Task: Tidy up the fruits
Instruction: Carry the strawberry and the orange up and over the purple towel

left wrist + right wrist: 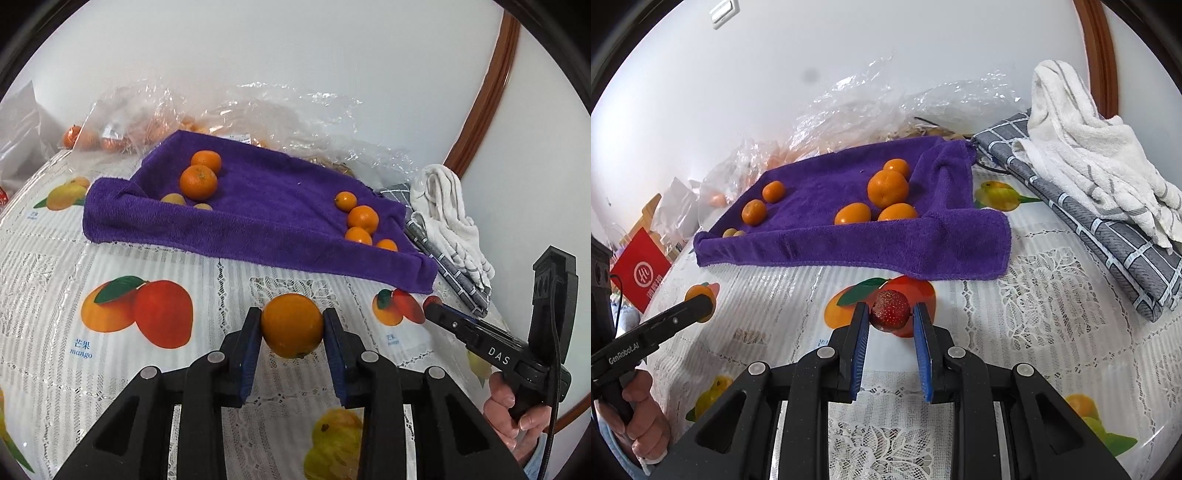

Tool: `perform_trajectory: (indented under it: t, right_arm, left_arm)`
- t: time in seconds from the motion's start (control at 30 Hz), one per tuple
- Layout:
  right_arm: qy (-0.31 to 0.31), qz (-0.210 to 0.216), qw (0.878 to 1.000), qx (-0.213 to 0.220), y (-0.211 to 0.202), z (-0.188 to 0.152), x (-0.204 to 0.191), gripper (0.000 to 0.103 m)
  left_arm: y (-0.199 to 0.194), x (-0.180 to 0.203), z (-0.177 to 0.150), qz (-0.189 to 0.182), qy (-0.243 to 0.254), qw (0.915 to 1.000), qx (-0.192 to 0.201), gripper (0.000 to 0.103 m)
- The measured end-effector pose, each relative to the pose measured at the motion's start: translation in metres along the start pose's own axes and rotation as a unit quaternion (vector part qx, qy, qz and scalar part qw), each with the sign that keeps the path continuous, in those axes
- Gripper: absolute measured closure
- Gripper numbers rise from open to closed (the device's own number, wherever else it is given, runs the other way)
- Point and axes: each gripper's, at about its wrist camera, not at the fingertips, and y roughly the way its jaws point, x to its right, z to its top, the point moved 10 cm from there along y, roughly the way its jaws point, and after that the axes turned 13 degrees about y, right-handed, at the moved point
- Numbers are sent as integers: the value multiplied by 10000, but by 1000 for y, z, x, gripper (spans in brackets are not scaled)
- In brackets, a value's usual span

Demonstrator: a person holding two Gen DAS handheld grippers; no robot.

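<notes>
Left wrist view: our left gripper [291, 325] clamps an orange [291, 325]; we carry it level toward twelve o'clock, onto the purple towel [258, 210].

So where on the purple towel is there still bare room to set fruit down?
The middle of the purple towel is bare, between the left cluster of oranges and the right cluster. The towel's front strip, nearest the grippers, is also free. Behind it, plastic bags crowd the wall; folded cloths crowd its right edge.
</notes>
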Motion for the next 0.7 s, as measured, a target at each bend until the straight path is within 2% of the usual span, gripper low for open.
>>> perform_trajectory:
  t: [0.23, 0.37, 0.43, 0.7]
  right_arm:
    - [-72, -49, 9999, 95, -3, 1, -4, 79]
    - [-130, -116, 9998, 54, -6, 3, -8, 79]
    - [-204, -104, 9997, 65, -10, 9, -15, 79]
    - [-467, 14, 9979, 446, -23, 69, -62, 79]
  left_arm:
    - [-14, -3, 9, 72, 9, 9997, 253, 72]
    - [-29, -16, 16, 67, -281, 9992, 292, 72]
    - [-36, -22, 23, 96, -271, 9992, 267, 72]
    - [-62, -53, 96, 616, -128, 9960, 640, 72]
